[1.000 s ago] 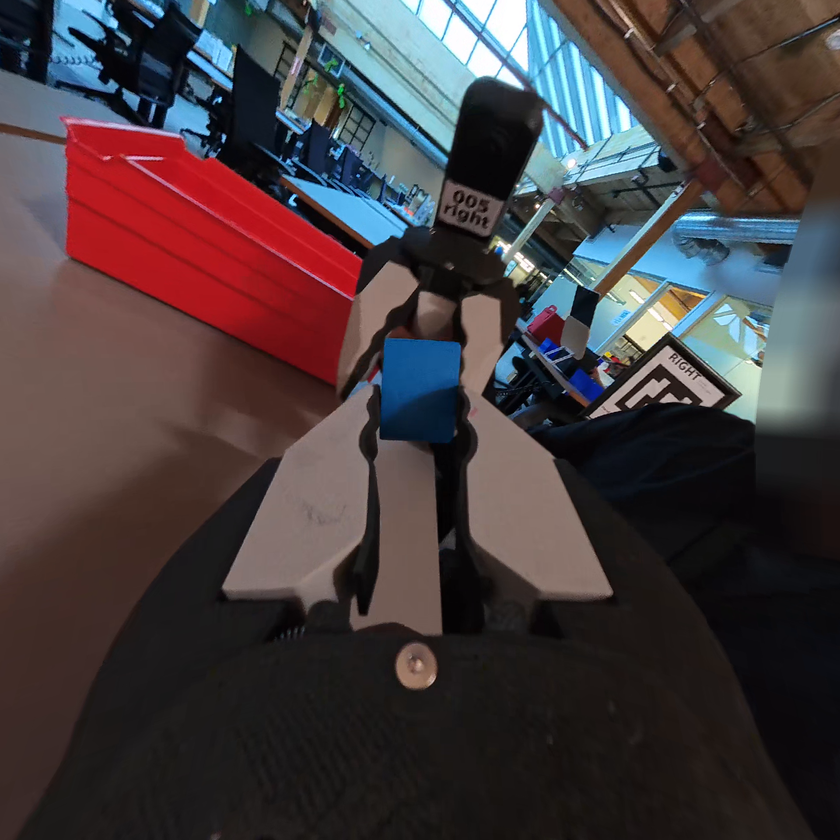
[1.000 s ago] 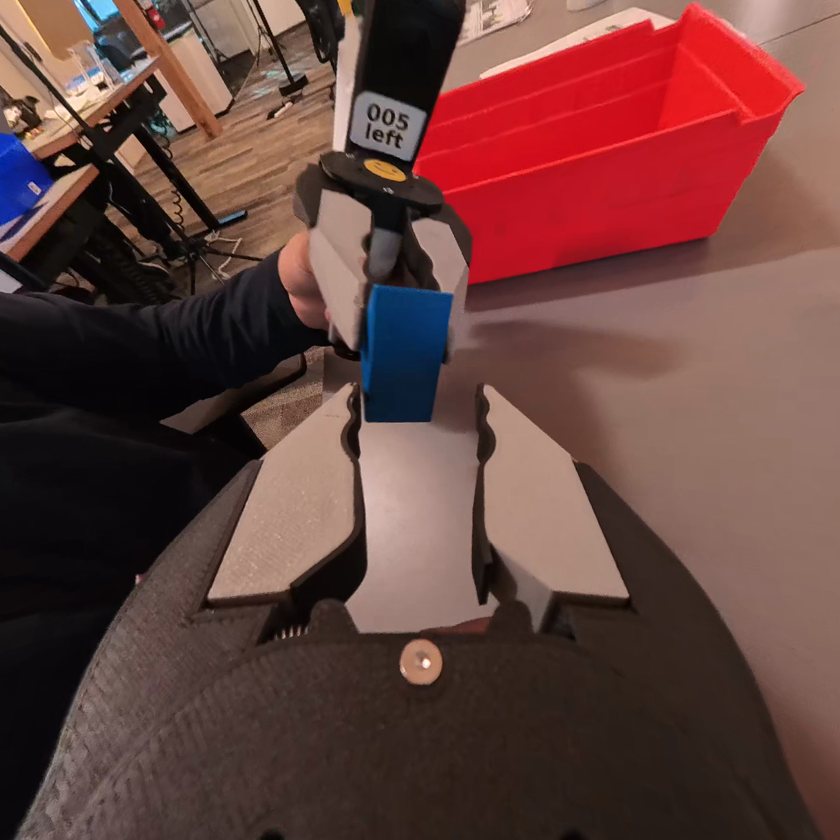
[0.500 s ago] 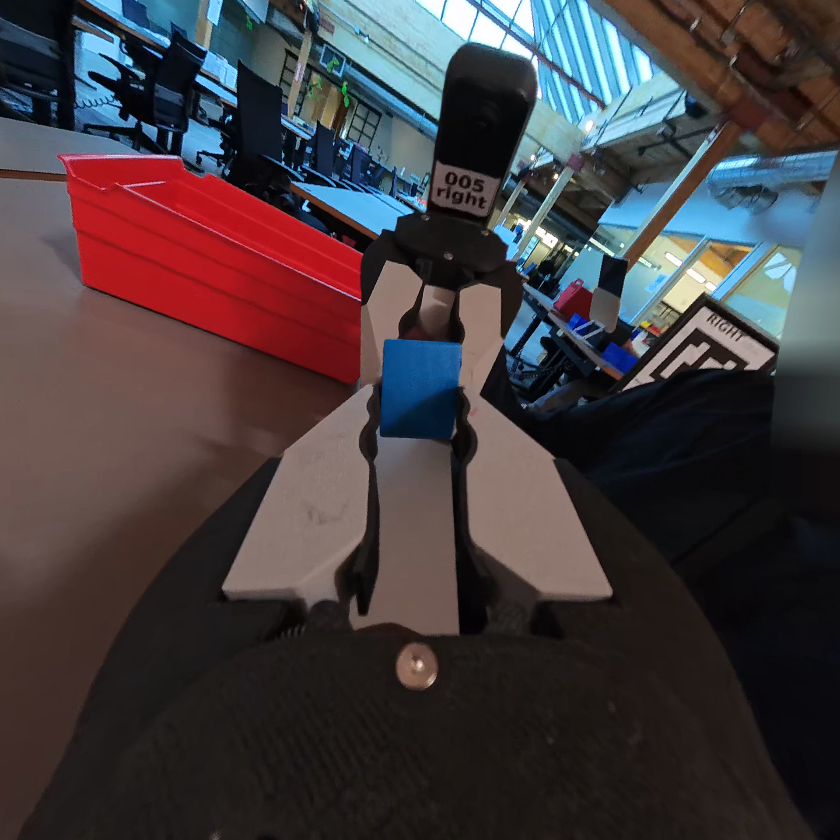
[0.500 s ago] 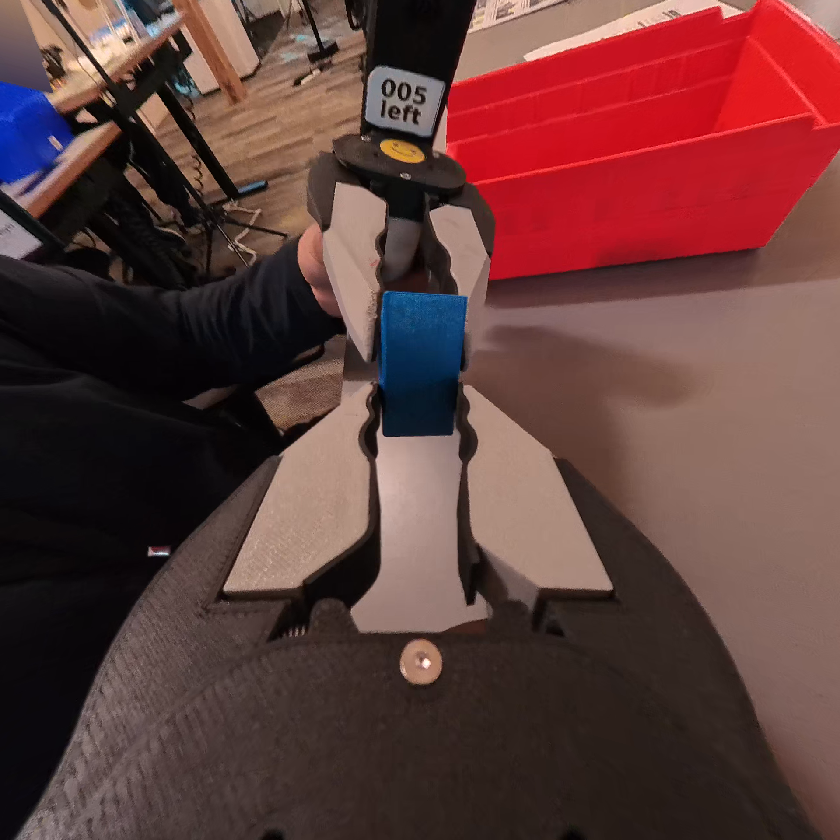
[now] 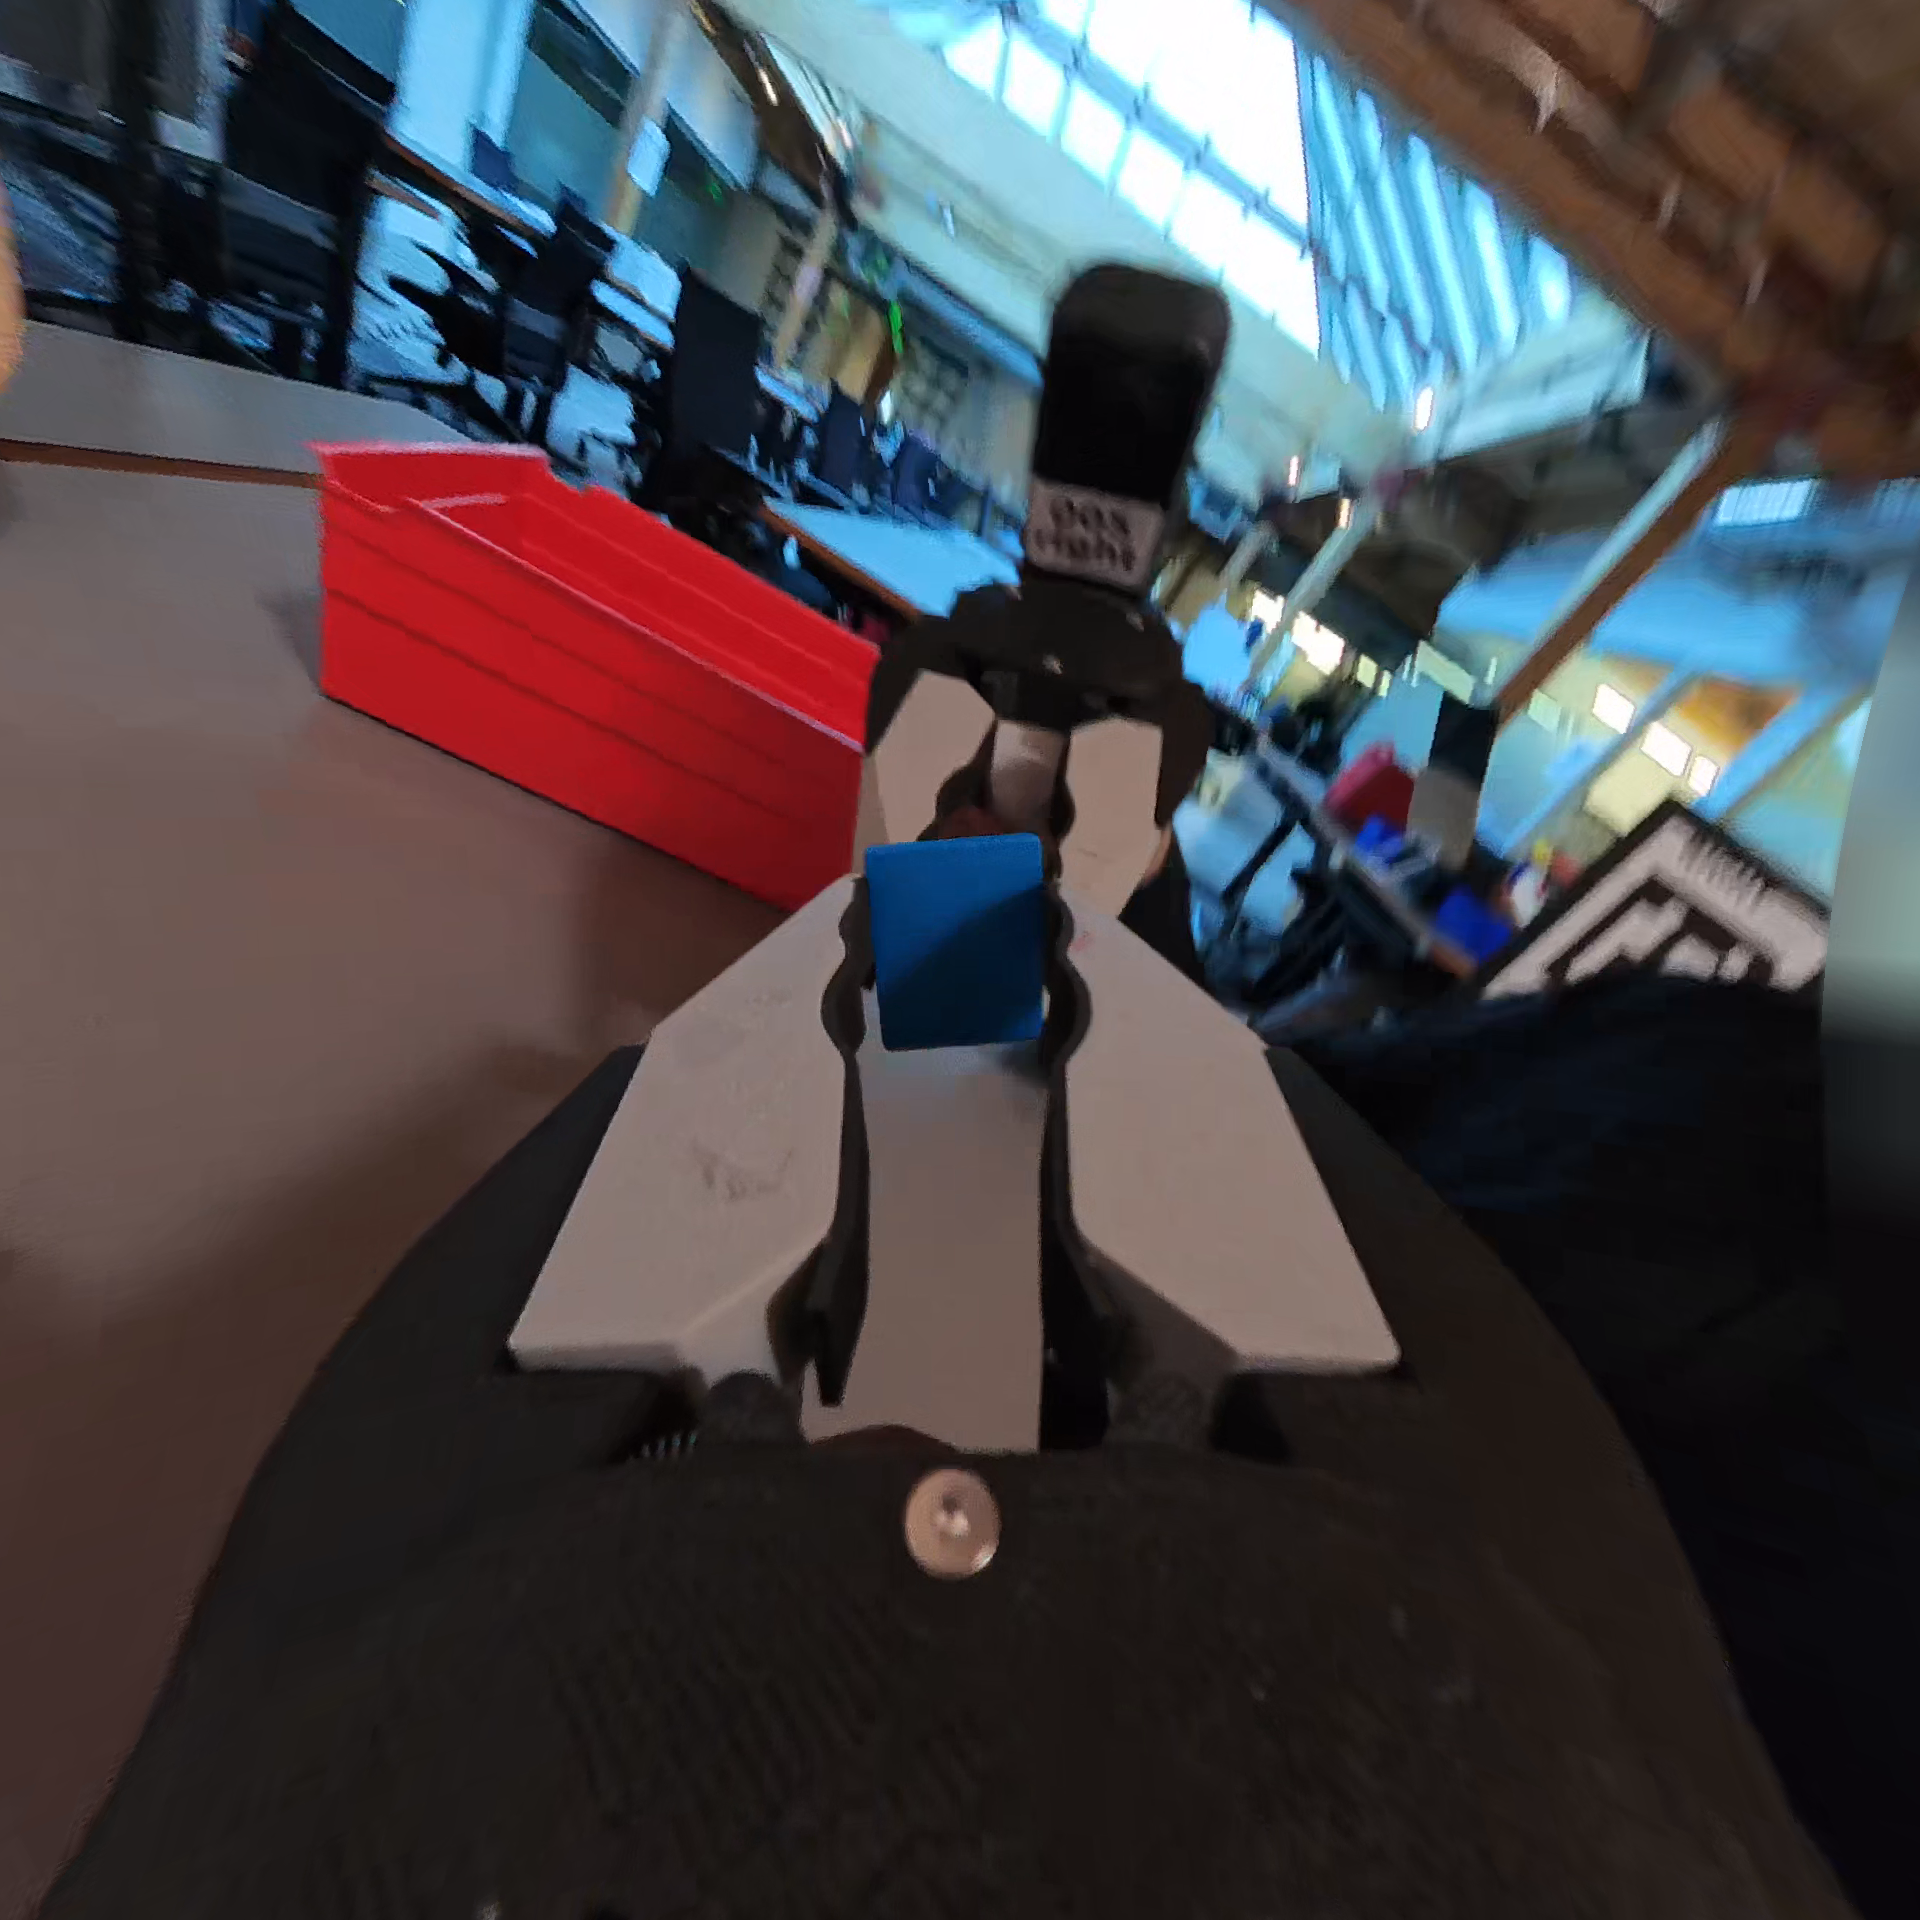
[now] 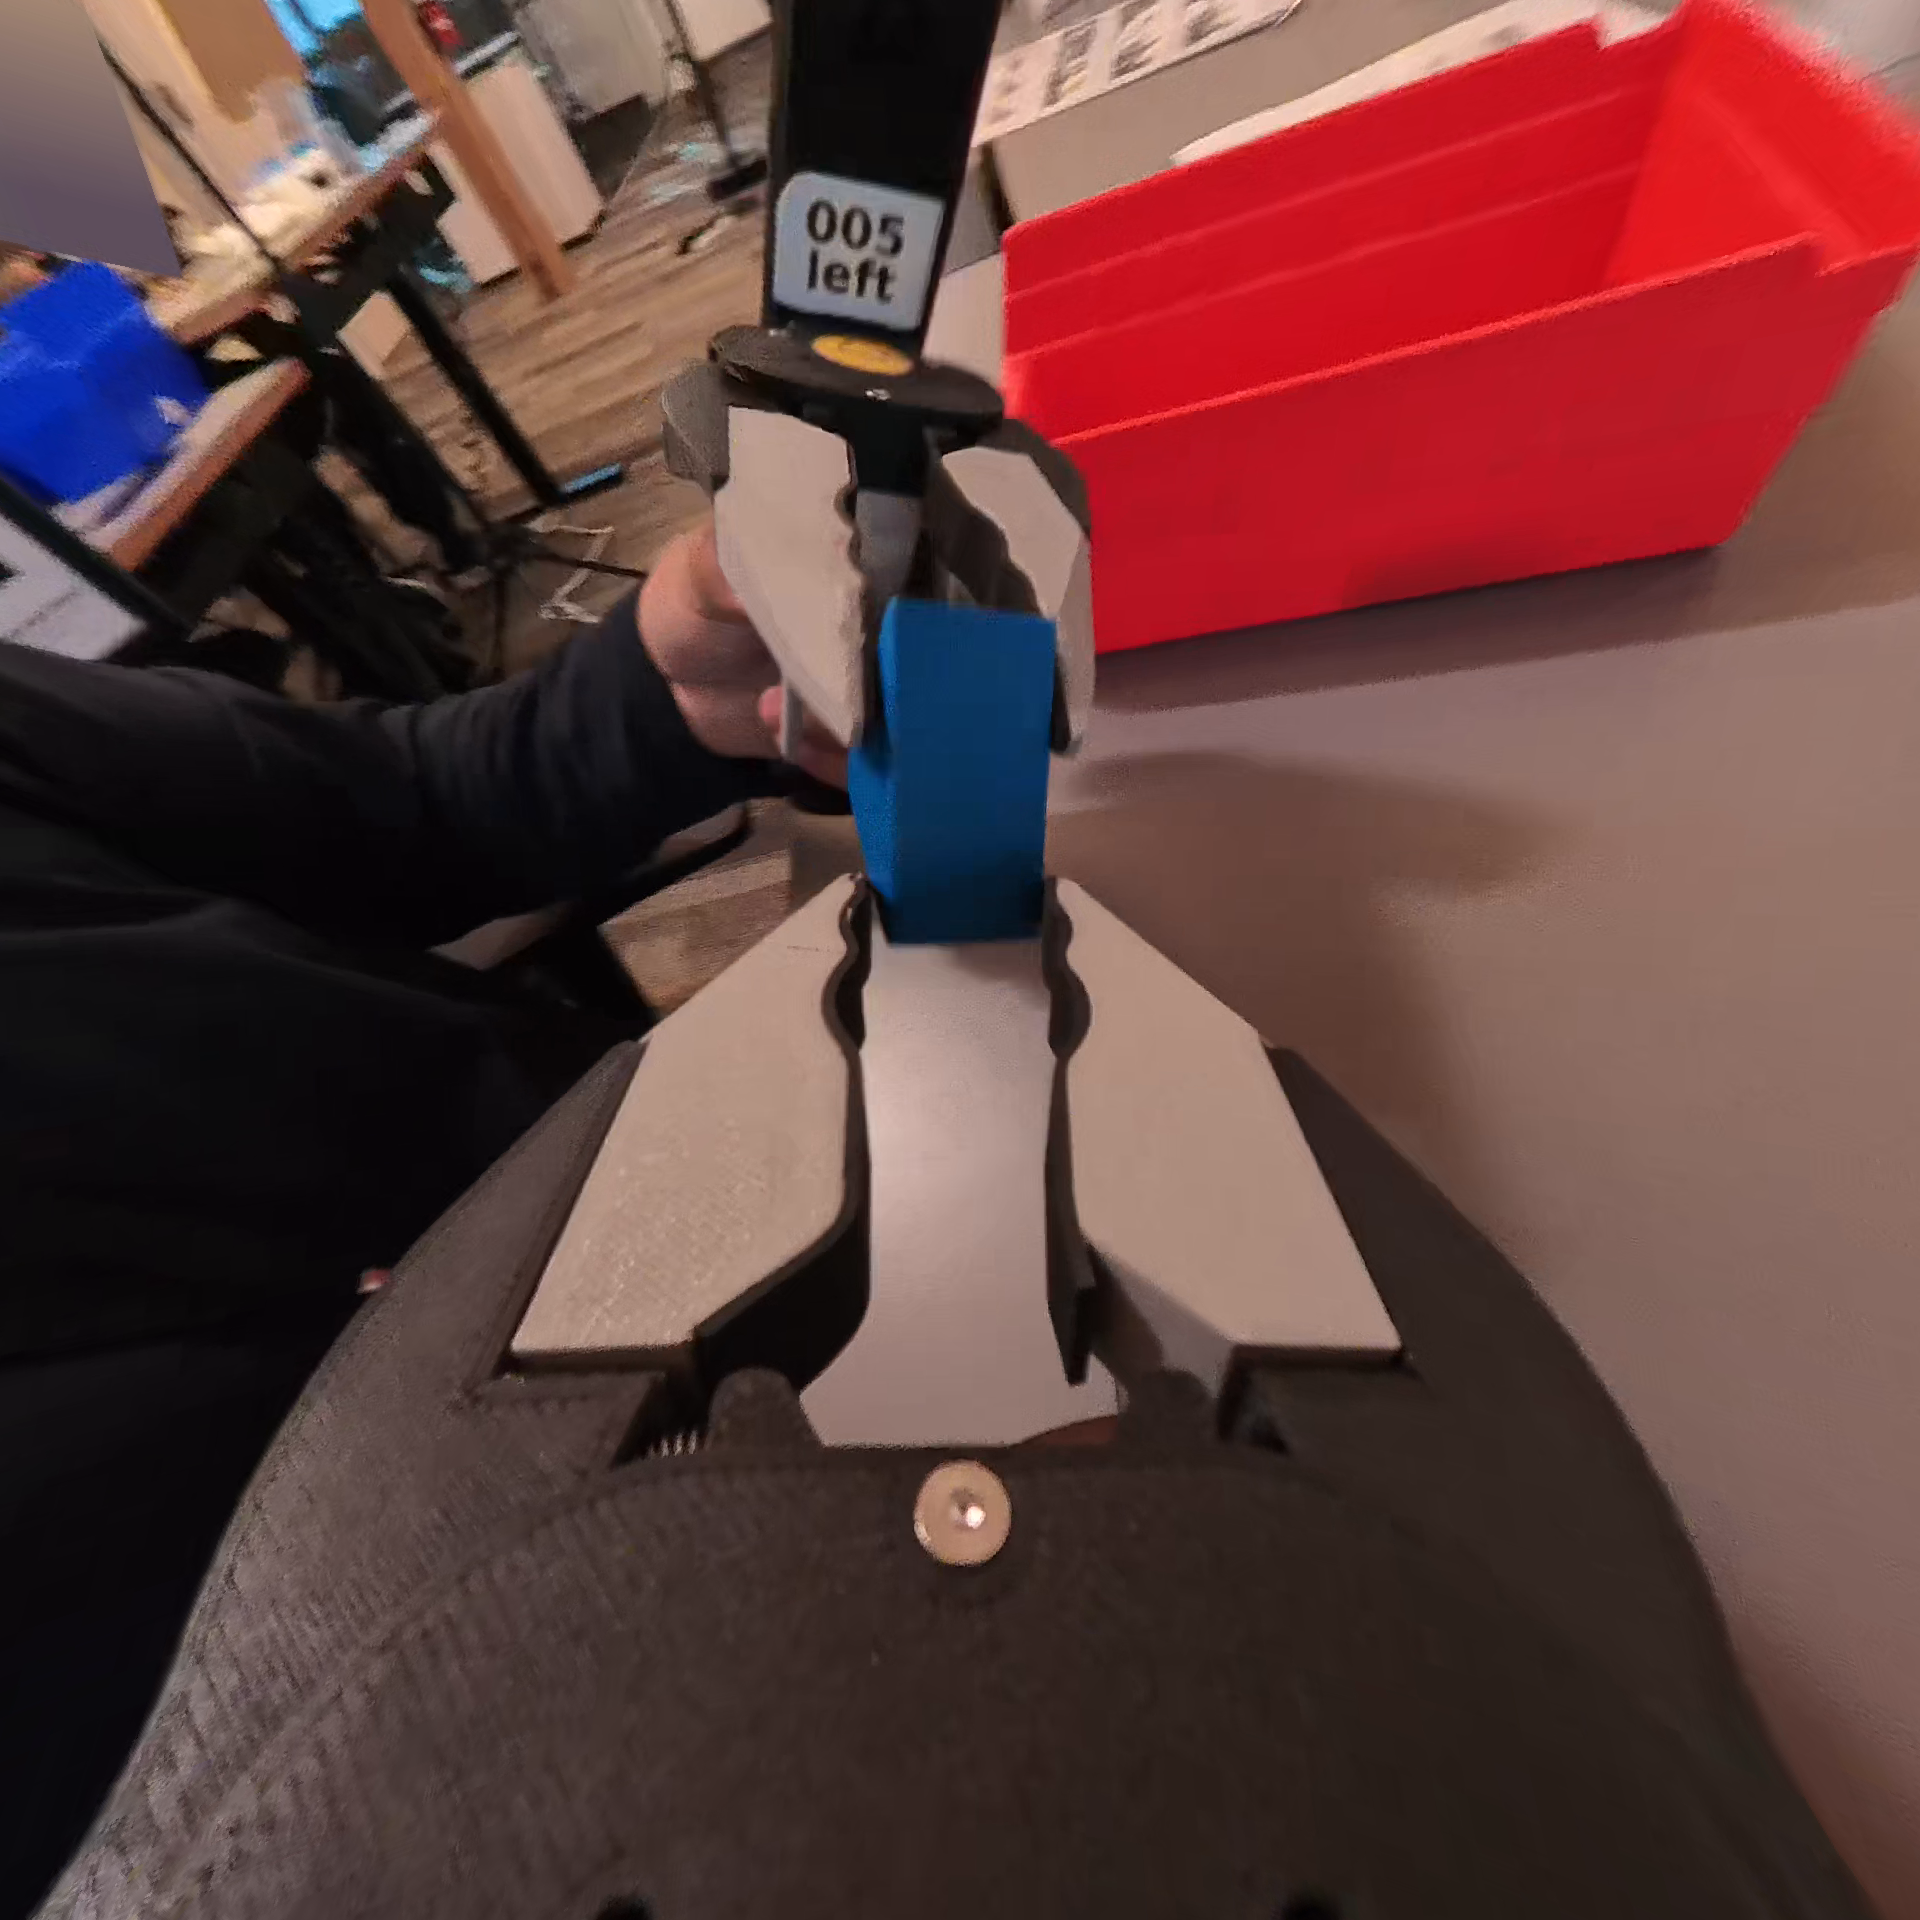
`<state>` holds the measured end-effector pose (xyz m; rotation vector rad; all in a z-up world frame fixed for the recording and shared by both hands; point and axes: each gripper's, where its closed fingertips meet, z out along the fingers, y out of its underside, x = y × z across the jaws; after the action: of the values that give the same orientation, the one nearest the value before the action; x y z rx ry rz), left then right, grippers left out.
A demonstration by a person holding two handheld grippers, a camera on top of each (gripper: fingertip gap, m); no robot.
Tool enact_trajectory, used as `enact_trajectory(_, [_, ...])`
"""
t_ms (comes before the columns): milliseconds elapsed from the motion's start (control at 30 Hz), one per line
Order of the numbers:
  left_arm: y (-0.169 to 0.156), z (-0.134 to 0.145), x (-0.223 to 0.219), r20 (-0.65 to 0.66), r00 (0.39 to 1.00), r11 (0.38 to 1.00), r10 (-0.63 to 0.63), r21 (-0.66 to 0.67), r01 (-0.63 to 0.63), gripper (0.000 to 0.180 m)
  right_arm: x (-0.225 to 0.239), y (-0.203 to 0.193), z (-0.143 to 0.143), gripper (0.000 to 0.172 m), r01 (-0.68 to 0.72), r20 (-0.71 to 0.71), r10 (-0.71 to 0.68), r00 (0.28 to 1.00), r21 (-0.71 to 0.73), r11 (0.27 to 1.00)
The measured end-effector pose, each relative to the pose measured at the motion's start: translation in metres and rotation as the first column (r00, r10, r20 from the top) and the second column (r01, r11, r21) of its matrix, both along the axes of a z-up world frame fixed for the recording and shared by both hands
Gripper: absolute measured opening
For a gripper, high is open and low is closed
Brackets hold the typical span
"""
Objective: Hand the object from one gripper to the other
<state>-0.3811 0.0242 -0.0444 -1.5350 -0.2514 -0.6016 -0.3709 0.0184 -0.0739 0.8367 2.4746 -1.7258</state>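
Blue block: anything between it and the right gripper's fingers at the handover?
Nothing visible. The blue block sits with its near end already between the right gripper's fingertips and its far end in the left gripper. The red bin stands off to the side on the table, clear of both.

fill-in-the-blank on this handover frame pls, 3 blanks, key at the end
1. Both tongs, left and right, grip one ____ block.
2. The bin on the table is ____.
3. A hand in a dark sleeve holds the ____ tongs.

Missing words: blue; red; left
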Motion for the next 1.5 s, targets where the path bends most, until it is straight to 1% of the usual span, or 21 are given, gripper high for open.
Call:
enact_trajectory(100, [-0.008,0.004,-0.030,0.181,0.979,0.991,0.098,0.072,-0.113,0.028,-0.016,0.012,0.004,0.036,0.132,-0.202,-0.106,0.974,0.121,0.984])
enact_trajectory(167, [-0.012,0.001,-0.044,0.241,0.960,0.982,0.145,0.081,-0.169,0.028,-0.029,0.020,0.009,0.036,0.267,-0.381,-0.173,0.908,0.210,0.941])
enact_trajectory(233, [-0.012,0.001,-0.044,0.292,0.948,0.982,0.130,0.095,-0.164,0.028,-0.036,0.023,0.011,0.037,0.360,-0.508,-0.187,0.841,0.267,0.894])
enact_trajectory(300, [-0.008,0.001,-0.040,0.320,0.941,0.984,0.110,0.099,-0.149,0.026,-0.038,0.018,0.010,0.039,0.388,-0.579,-0.159,0.799,0.295,0.873])
enact_trajectory(433, [0.000,0.000,-0.029,0.338,0.938,0.990,0.073,0.089,-0.109,0.028,-0.030,-0.002,0.007,0.039,0.313,-0.614,-0.075,0.786,0.290,0.904])
enact_trajectory(500, [0.005,0.000,-0.022,0.351,0.935,0.992,0.054,0.091,-0.091,0.028,-0.028,-0.008,0.011,0.038,0.298,-0.633,-0.071,0.771,0.260,0.919])
enact_trajectory(533, [0.007,0.001,-0.019,0.362,0.931,0.992,0.042,0.099,-0.083,0.028,-0.027,-0.010,0.013,0.042,0.290,-0.636,-0.072,0.768,0.245,0.925])
enact_trajectory(633, [0.009,0.008,-0.014,0.411,0.911,0.986,0.004,0.148,-0.071,0.028,-0.035,-0.008,0.017,0.040,0.359,-0.669,-0.124,0.733,0.226,0.905])
enact_trajectory(800, [0.002,0.015,-0.030,0.450,0.890,0.964,0.073,0.198,-0.179,0.028,-0.044,-0.003,0.025,0.036,0.471,-0.748,-0.187,0.637,0.185,0.863])
enact_trajectory(900, [-0.001,0.017,-0.032,0.472,0.877,0.954,0.086,0.216,-0.209,0.028,-0.043,-0.007,0.027,0.028,0.475,-0.768,-0.186,0.613,0.170,0.864])
enact_trajectory(967, [-0.001,0.016,-0.032,0.478,0.874,0.953,0.091,0.214,-0.216,0.028,-0.042,-0.008,0.025,0.027,0.460,-0.747,-0.189,0.637,0.172,0.871])
enact_trajectory(1033, [-0.001,0.014,-0.032,0.471,0.878,0.958,0.085,0.203,-0.201,0.028,-0.042,-0.009,0.021,0.026,0.423,-0.698,-0.195,0.689,0.169,0.890])
enact_trajectory(1100, [-0.003,0.014,-0.030,0.409,0.909,0.963,0.081,0.203,-0.178,0.029,-0.039,-0.011,0.022,0.026,0.367,-0.631,-0.214,0.746,0.120,0.923])
enact_trajectory(1167, [-0.012,0.019,-0.030,0.298,0.949,0.964,0.100,0.206,-0.167,0.031,-0.033,-0.012,0.026,0.026,0.283,-0.524,-0.218,0.823,0.046,0.958])
enact_trajectory(1200, [-0.019,0.025,-0.028,0.243,0.966,0.964,0.090,0.223,-0.146,0.036,-0.030,-0.011,0.028,0.026,0.236,-0.463,-0.206,0.862,0.006,0.972])
enact_trajectory(1267, [-0.033,0.032,-0.016,0.016,0.999,0.974,0.050,0.220,-0.052,0.025,-0.020,-0.009,0.030,0.026,0.124,-0.318,-0.140,0.938,-0.069,0.990])
enact_trajectory(1300, [-0.037,0.027,-0.014,-0.119,0.991,0.985,0.064,0.168,-0.043,0.035,-0.014,-0.008,0.030,0.026,0.067,-0.242,-0.092,0.966,-0.112,0.991])
enact_trajectory(1333, [-0.040,0.021,-0.015,-0.247,0.965,0.992,0.087,0.106,-0.062,0.043,-0.006,-0.008,0.030,0.026,0.006,-0.163,-0.031,0.986,-0.154,0.988])
enact_trajectory(1400, [-0.045,0.010,-0.015,-0.481,0.872,0.994,0.096,0.007,-0.105,0.054,0.007,-0.007,0.031,0.026,-0.078,-0.008,0.079,0.997,-0.241,0.967])
enact_trajectory(1433, [-0.046,0.006,-0.012,-0.577,0.813,0.993,0.082,-0.023,-0.117,0.056,0.012,-0.007,0.032,0.026,-0.108,0.053,0.129,0.990,-0.287,0.952])
enact_trajectory(1500, [-0.047,-0.002,0.001,-0.743,0.669,0.990,0.021,-0.077,-0.117,0.048,0.021,-0.008,0.037,0.026,-0.152,0.135,0.217,0.967,-0.378,0.913])
